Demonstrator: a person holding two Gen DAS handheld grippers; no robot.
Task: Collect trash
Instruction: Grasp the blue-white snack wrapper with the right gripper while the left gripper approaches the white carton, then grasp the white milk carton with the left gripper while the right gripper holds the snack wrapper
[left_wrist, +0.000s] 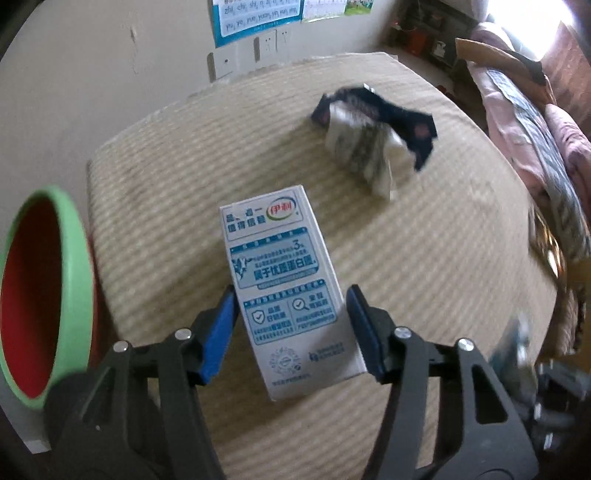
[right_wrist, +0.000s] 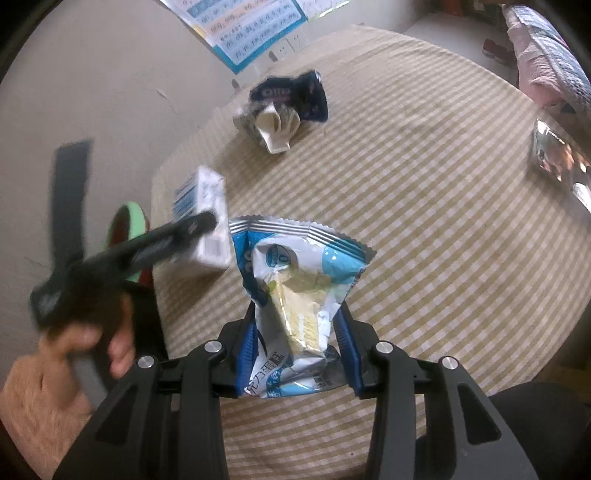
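Left wrist view shows a white milk carton (left_wrist: 284, 291) with blue print lying between the blue pads of the left tongs (left_wrist: 293, 328), which stand apart on either side of it; the left pad sits at its edge, while a sliver of gap shows at the right pad, so whether they grip it I cannot tell. Right wrist view shows the right tongs (right_wrist: 297, 343) closed on a blue and white snack wrapper (right_wrist: 295, 295), its crimped top edge fanning out above the striped cloth of the table (right_wrist: 443, 240). Farther back on the table lies a crumpled dark wrapper (left_wrist: 373, 129) with pale paper. A green-rimmed red bin (left_wrist: 40, 291) stands just beside the table's left edge. A shiny metallic object (right_wrist: 554, 155) rests near the table's right edge.
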